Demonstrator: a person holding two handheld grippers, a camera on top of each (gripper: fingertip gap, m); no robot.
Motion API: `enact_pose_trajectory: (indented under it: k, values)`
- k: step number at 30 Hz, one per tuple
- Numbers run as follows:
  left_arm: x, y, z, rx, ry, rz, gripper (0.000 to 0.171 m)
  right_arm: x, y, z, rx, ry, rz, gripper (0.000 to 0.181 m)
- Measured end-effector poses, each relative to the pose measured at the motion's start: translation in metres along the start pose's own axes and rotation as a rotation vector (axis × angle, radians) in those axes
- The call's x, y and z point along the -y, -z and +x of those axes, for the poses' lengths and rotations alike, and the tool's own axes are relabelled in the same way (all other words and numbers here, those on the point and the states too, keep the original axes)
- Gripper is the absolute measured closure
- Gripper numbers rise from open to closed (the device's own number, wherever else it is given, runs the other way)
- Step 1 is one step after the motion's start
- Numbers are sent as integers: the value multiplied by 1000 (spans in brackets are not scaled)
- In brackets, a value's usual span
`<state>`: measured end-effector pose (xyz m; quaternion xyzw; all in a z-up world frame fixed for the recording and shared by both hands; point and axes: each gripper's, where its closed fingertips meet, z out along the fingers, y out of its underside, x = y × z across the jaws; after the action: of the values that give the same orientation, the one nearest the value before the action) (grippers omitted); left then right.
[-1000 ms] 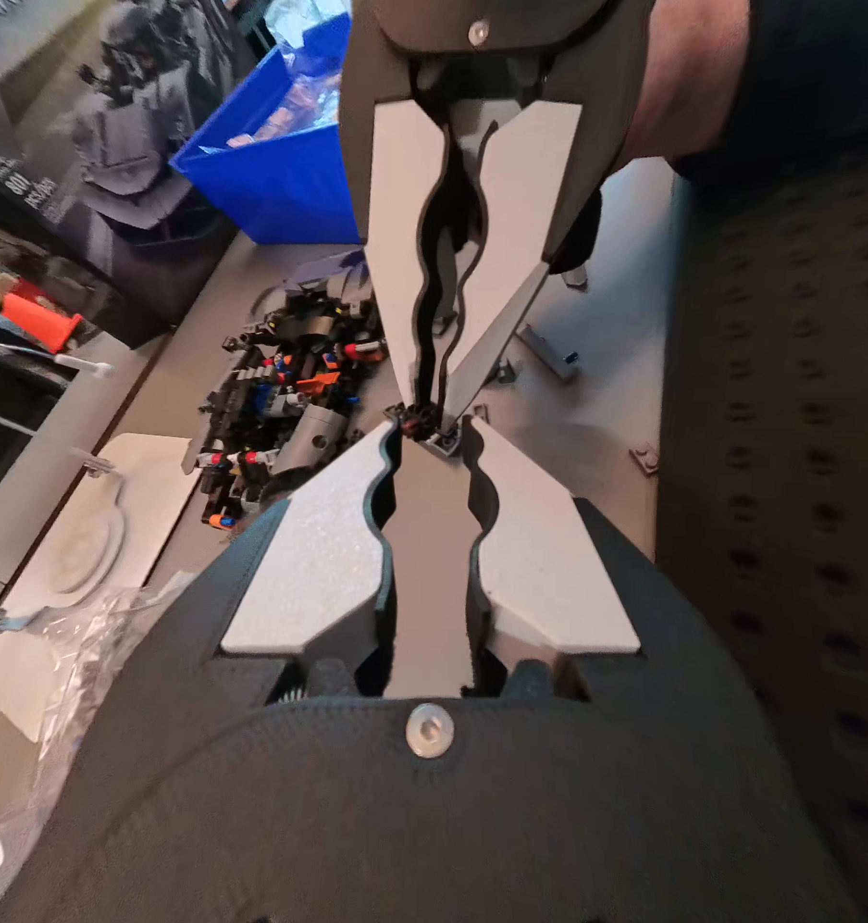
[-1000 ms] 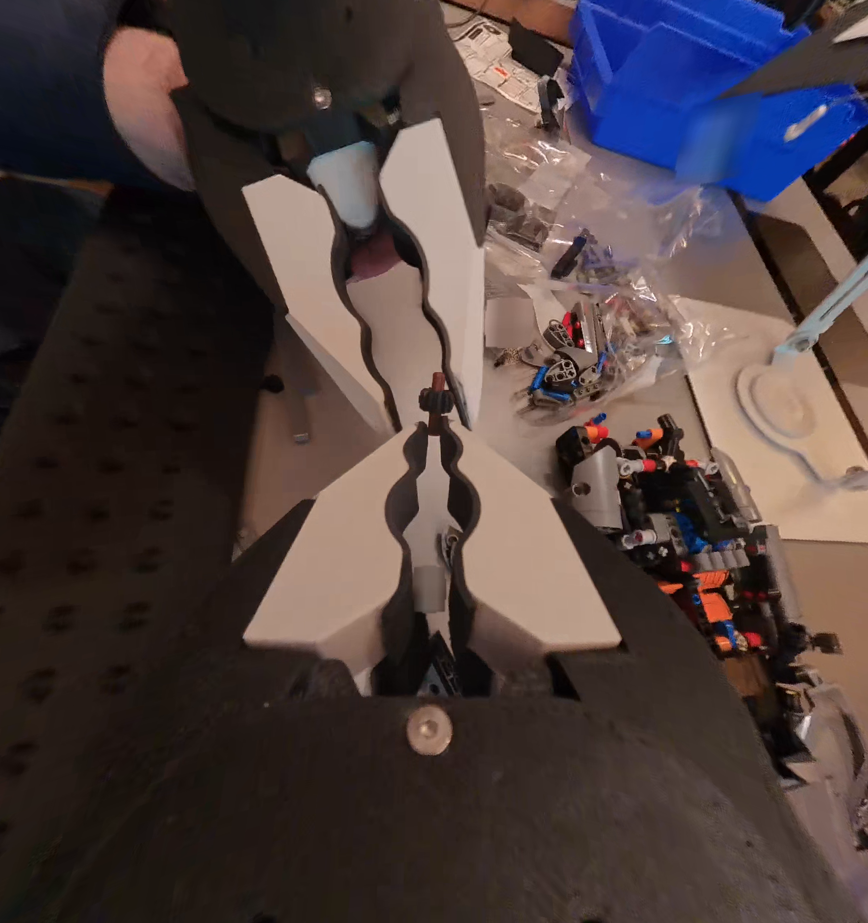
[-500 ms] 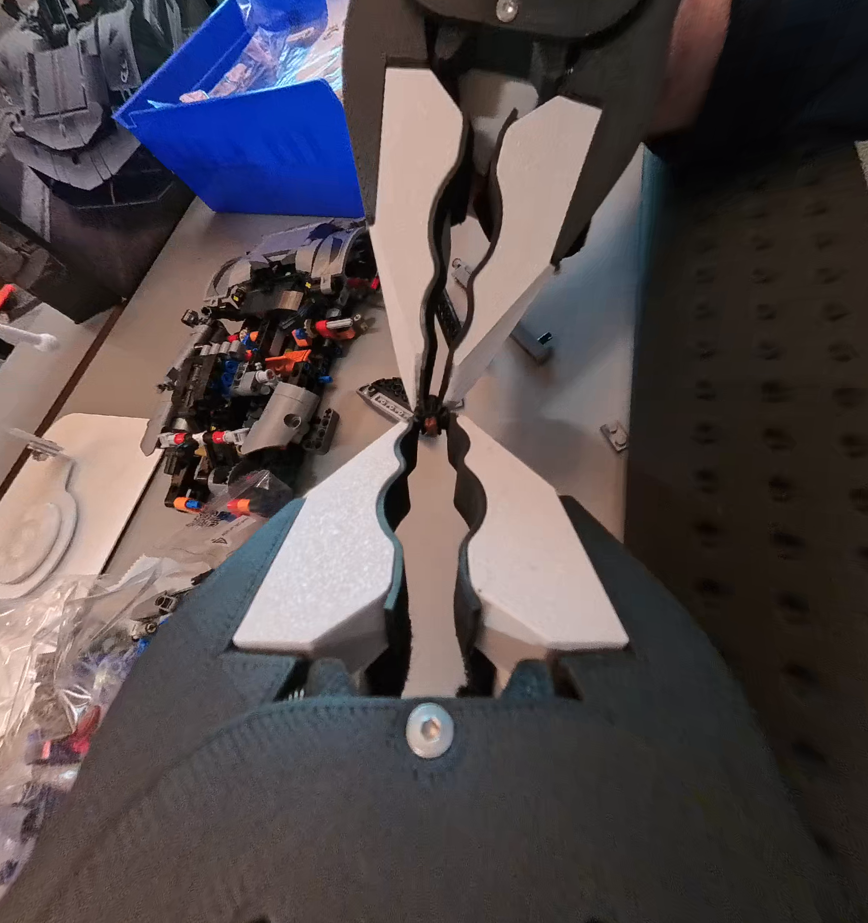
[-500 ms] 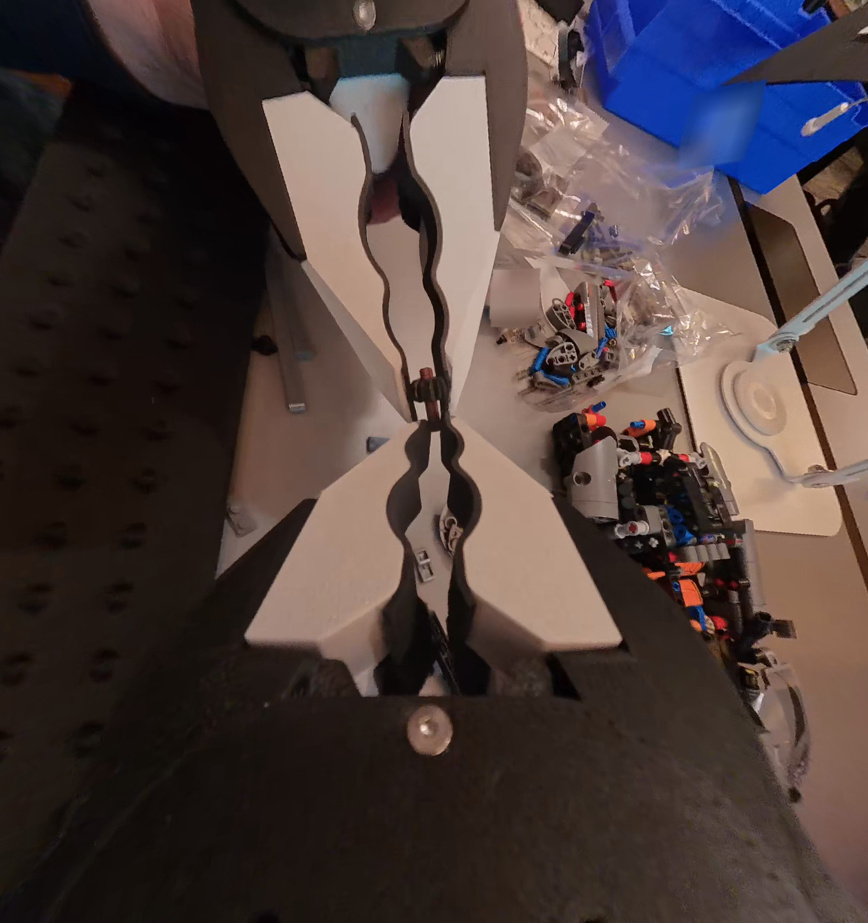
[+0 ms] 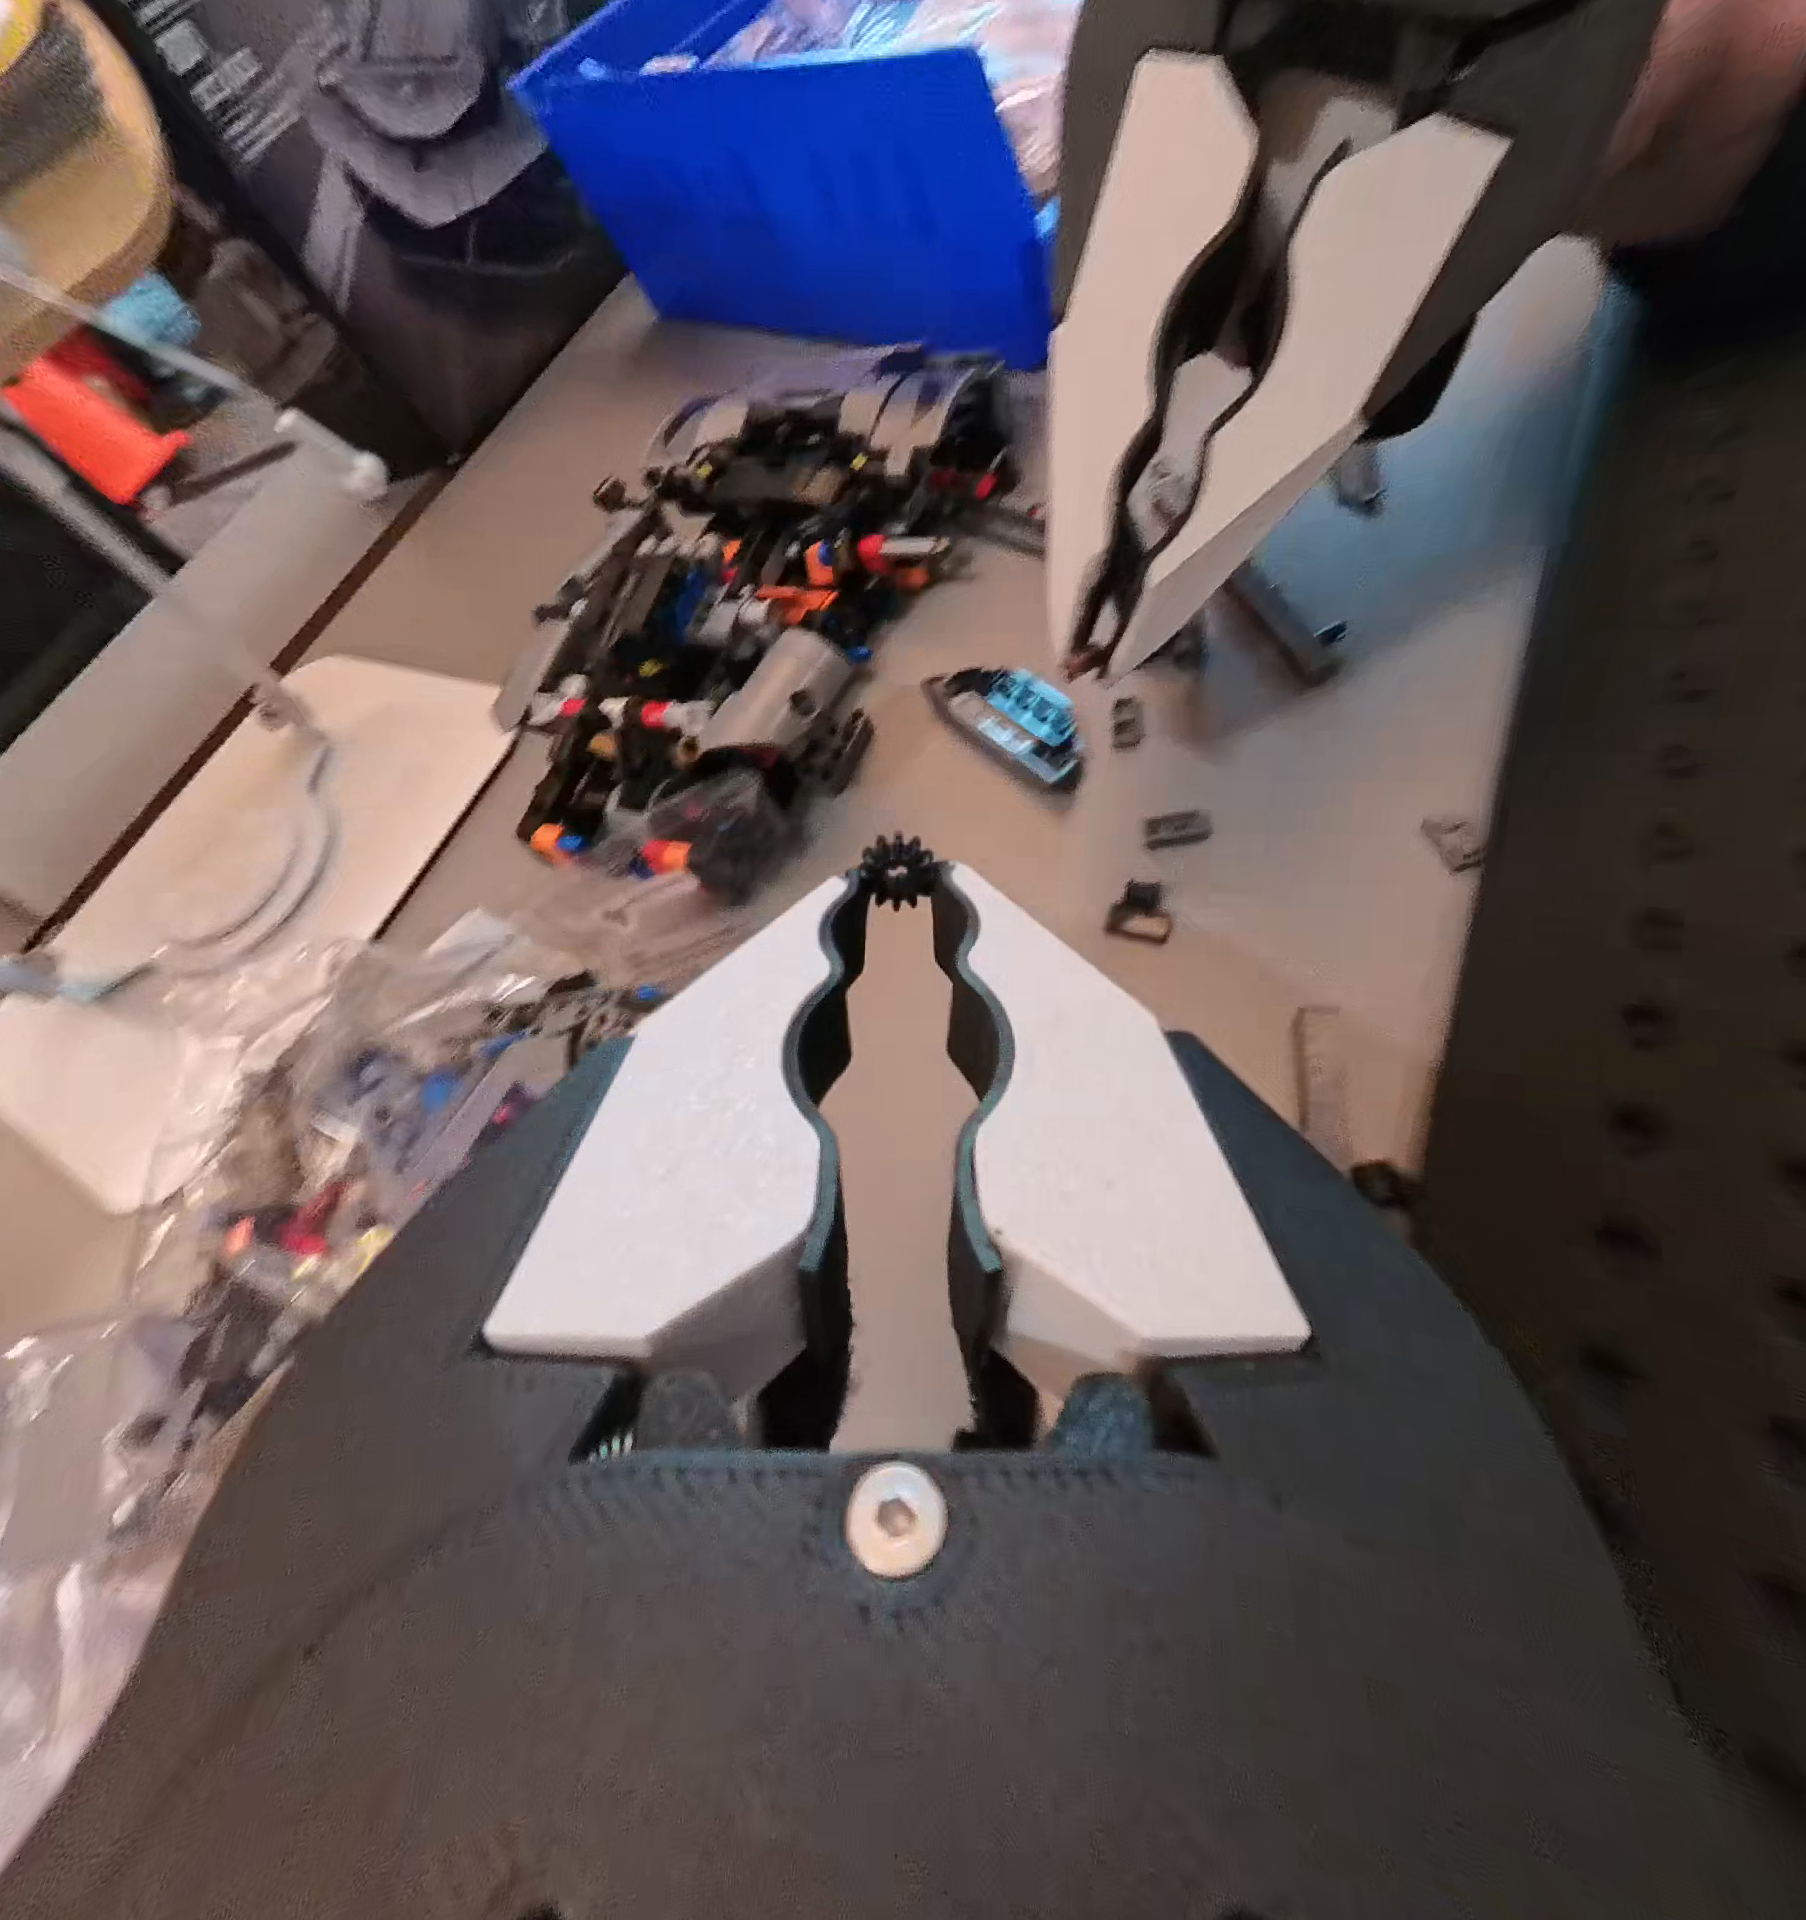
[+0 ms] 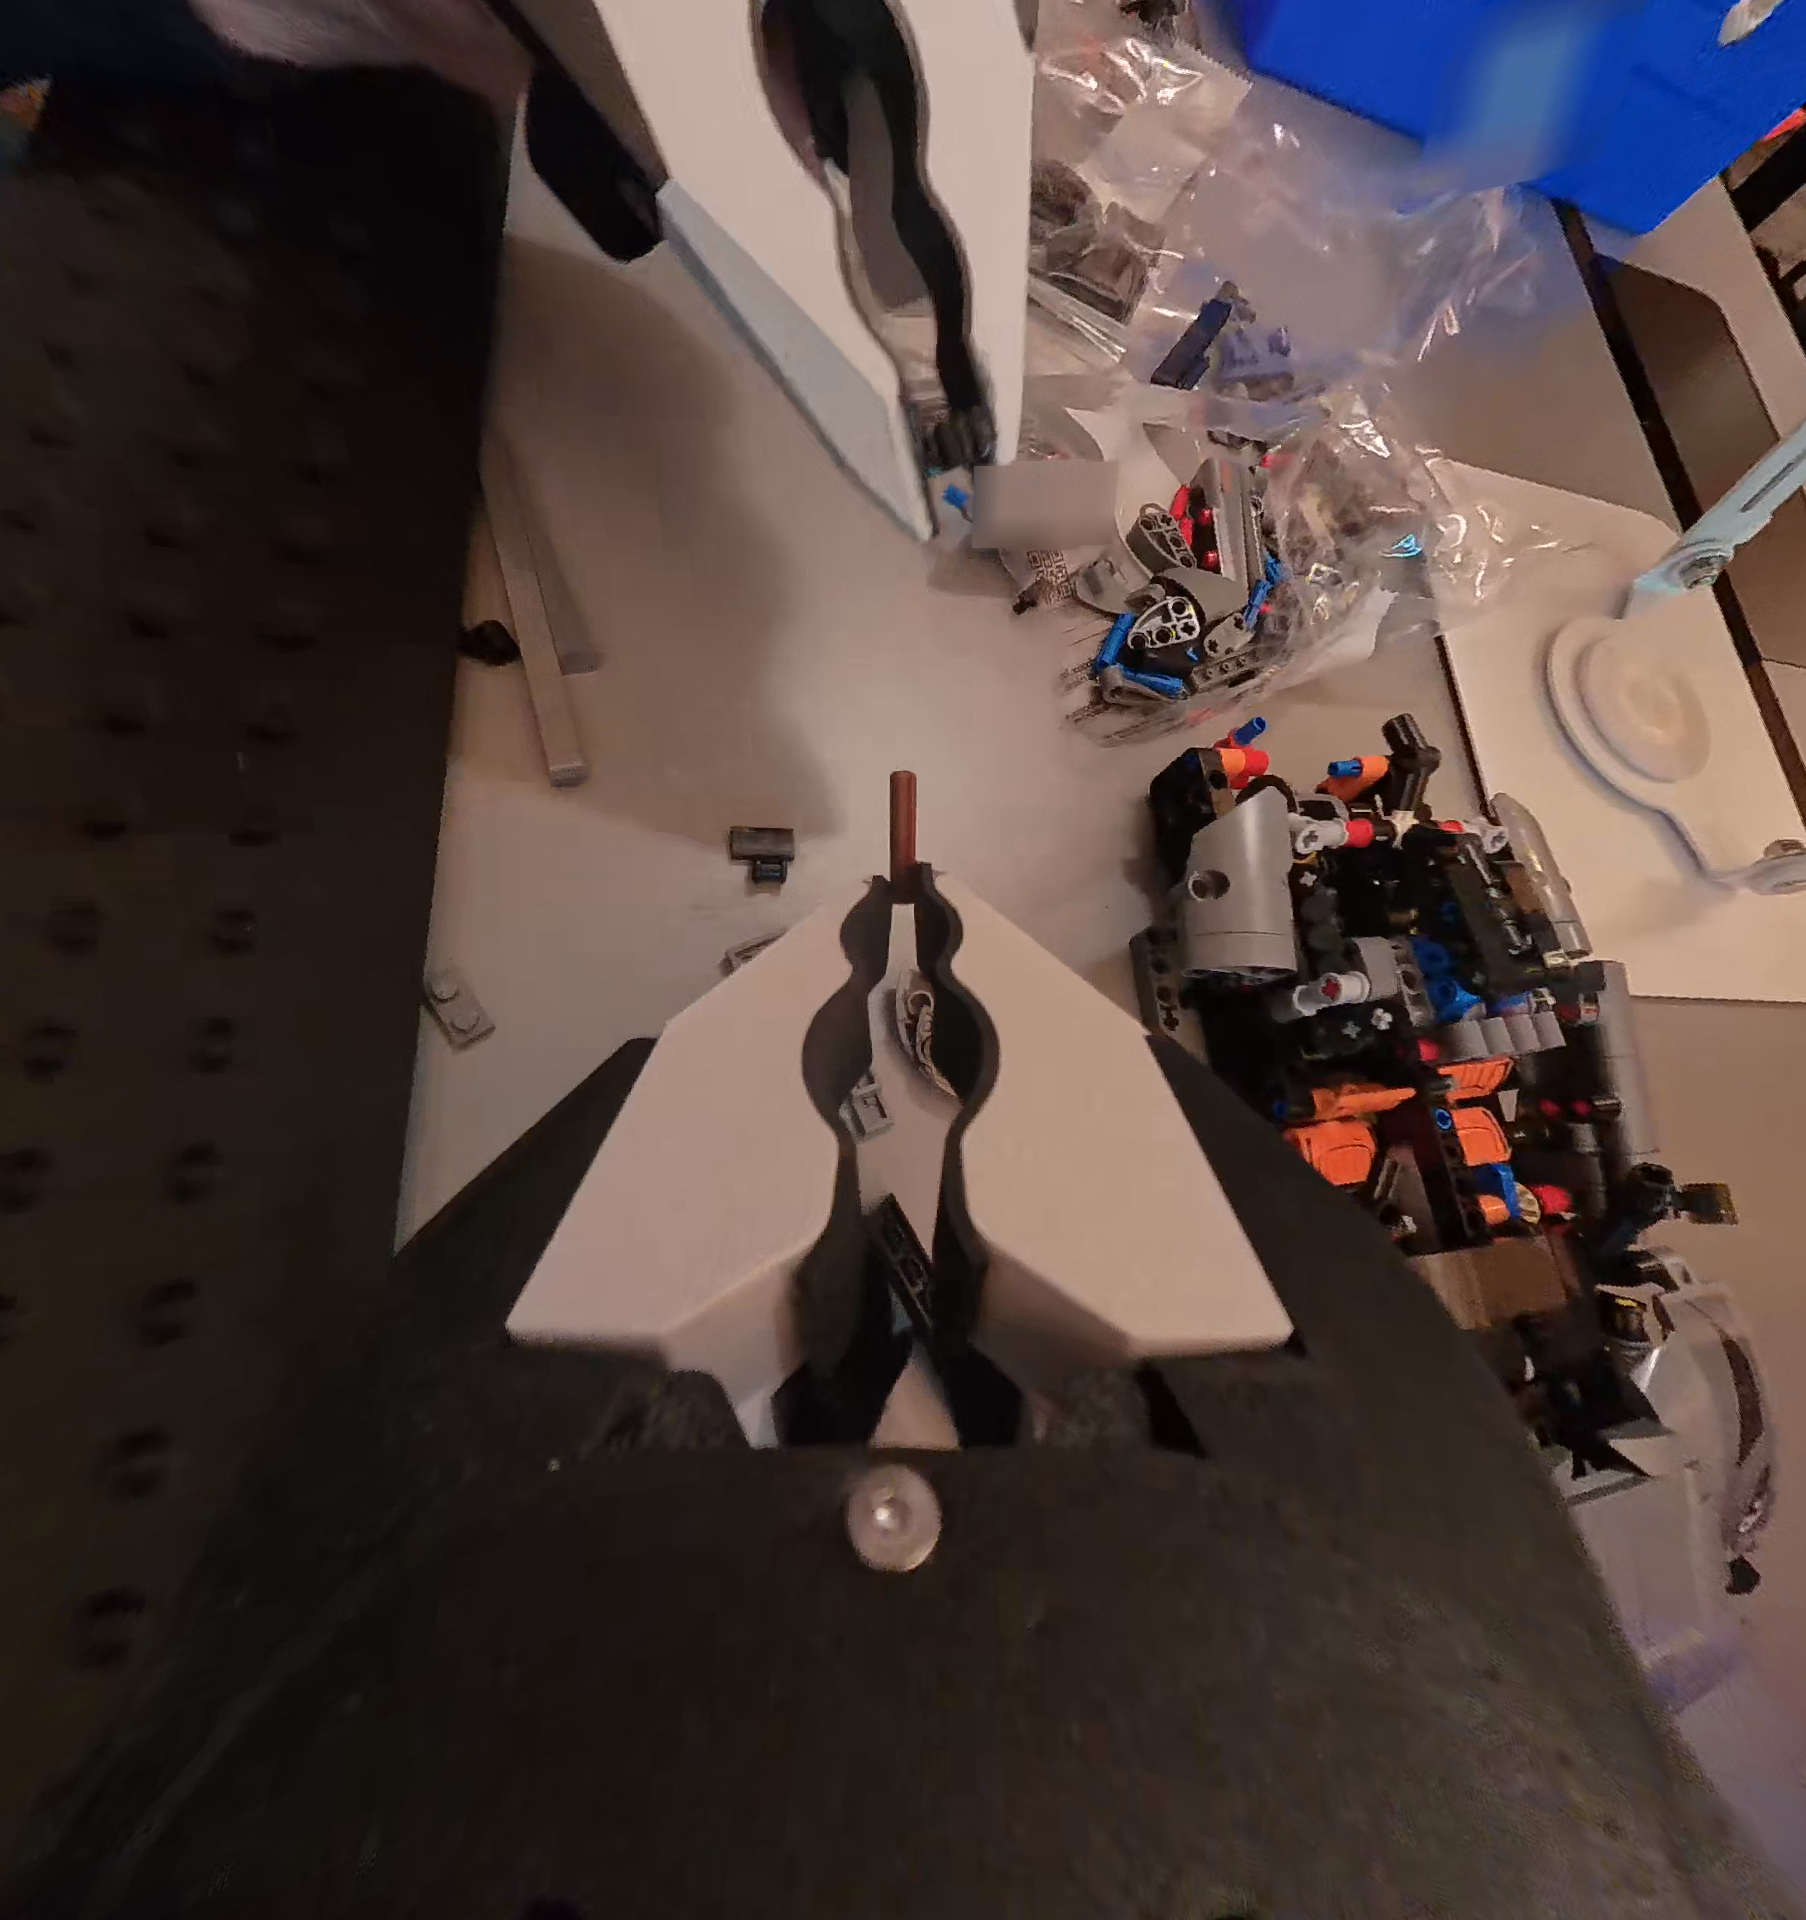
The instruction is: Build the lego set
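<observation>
The grey tabletop (image 5: pixel 1325 935) runs between a dark perforated mat (image 6: pixel 192 727) along one edge and a blue plastic bin (image 5: pixel 816 197) at the far end. Beside the bin a dark printed box (image 5: pixel 359 208) stands upright. A white lamp base (image 6: pixel 1647 748) lies flat on the other side of the tabletop, near the half-built lego model (image 6: pixel 1398 1018), a dense block of black, grey, orange and blue parts lying on its side in the middle of the tabletop. Crumpled clear plastic bags of loose pieces (image 6: pixel 1242 540) sit between the model and the bin.

The left gripper (image 5: pixel 899 873) hangs low over the tabletop, its jaws nearly closed and pinching a small black gear (image 5: pixel 897 860) right at the tips, teeth standing proud above them. The right gripper (image 6: pixel 904 883) is held apart from it, jaws drawn in tight on a thin reddish-brown axle (image 6: pixel 901 826) that sticks straight out past the tips. In the left wrist view the right gripper (image 5: pixel 1096 655) appears farther off, pointing down at the tabletop with the axle end just showing.

Two long grey beams (image 6: pixel 546 644) lie by the mat's edge. A small dark panel with pale blue parts (image 5: pixel 1013 717) rests just beside the model. A few tiny pieces are scattered about: a dark one (image 6: pixel 764 842) near the axle and a flat grey plate (image 6: pixel 457 1008) touching the mat's edge.
</observation>
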<state>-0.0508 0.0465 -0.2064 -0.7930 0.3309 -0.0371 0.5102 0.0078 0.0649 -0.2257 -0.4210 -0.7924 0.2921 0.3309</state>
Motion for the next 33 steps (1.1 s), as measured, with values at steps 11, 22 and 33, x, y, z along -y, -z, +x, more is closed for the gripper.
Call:
enact_pose_trajectory:
  k: [11,22,33]
  values:
    - [-35,20,-33,158,-51,-195,161,8,-2,-14,46,32,20,178]
    - [-42,-13,-89,383,-255,-455,144,13,2,-16,46,34,36,178]
    - [2,45,-112,412,19,3,141,33,-20,-3,69,-117,91,178]
